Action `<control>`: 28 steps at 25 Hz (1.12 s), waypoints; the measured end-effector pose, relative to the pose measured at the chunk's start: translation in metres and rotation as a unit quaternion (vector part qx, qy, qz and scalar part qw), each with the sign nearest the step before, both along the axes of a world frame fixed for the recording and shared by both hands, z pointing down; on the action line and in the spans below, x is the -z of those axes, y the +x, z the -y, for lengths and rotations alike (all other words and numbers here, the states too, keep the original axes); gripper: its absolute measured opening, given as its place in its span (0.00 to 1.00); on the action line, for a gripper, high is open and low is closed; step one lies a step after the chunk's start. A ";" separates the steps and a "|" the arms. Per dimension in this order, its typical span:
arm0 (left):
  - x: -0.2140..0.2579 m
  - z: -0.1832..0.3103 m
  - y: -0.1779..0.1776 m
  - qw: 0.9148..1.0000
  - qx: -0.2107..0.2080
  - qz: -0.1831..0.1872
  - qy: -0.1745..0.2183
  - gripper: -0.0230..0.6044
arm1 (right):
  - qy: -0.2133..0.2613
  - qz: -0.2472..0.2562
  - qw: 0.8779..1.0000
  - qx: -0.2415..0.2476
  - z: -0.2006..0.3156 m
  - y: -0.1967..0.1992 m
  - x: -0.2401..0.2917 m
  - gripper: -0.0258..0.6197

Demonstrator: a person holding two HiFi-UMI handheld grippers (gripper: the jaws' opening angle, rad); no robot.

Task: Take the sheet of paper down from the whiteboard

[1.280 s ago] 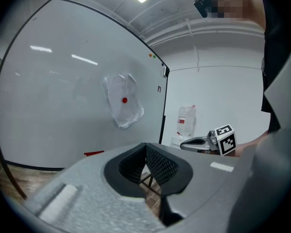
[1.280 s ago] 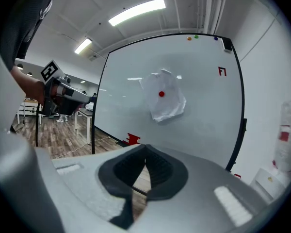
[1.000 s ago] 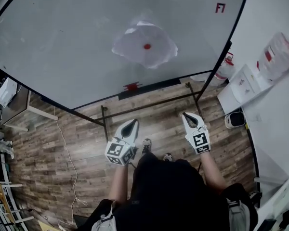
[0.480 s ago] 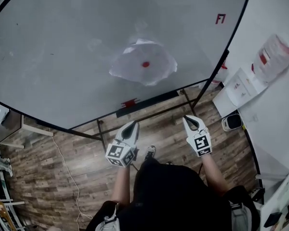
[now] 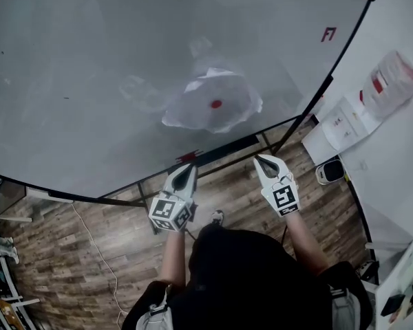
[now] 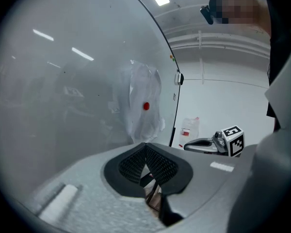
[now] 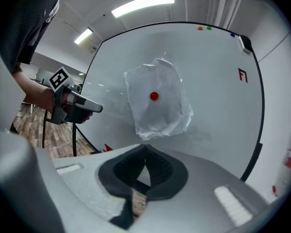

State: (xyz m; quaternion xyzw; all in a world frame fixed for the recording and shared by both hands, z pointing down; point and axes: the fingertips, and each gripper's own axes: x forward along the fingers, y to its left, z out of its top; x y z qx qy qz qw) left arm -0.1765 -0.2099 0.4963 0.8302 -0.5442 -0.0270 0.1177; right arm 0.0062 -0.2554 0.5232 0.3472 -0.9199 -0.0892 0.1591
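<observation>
Both my grippers are pressed together and hold nothing. The left gripper and the right gripper are side by side in front of me, not touching the board. The sheet of paper hangs crumpled on the whiteboard, farther ahead and higher, between the two grippers. A red magnet pins it at its middle. Its long side runs up and down. I judge that the right gripper faces it more squarely.

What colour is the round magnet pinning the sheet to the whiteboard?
Red. The magnet shows best in the right gripper view, centred on the white sheet.
</observation>
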 end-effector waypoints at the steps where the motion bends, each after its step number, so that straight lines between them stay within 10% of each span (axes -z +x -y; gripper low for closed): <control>1: 0.001 0.006 -0.002 1.000 -0.003 -0.001 0.002 0.05 | 0.004 0.002 1.000 -0.001 0.005 -0.004 0.004 0.05; 28: 0.040 0.099 -0.018 0.989 -0.069 -0.085 0.099 0.06 | 0.061 0.001 0.998 -0.011 0.071 -0.074 0.045 0.05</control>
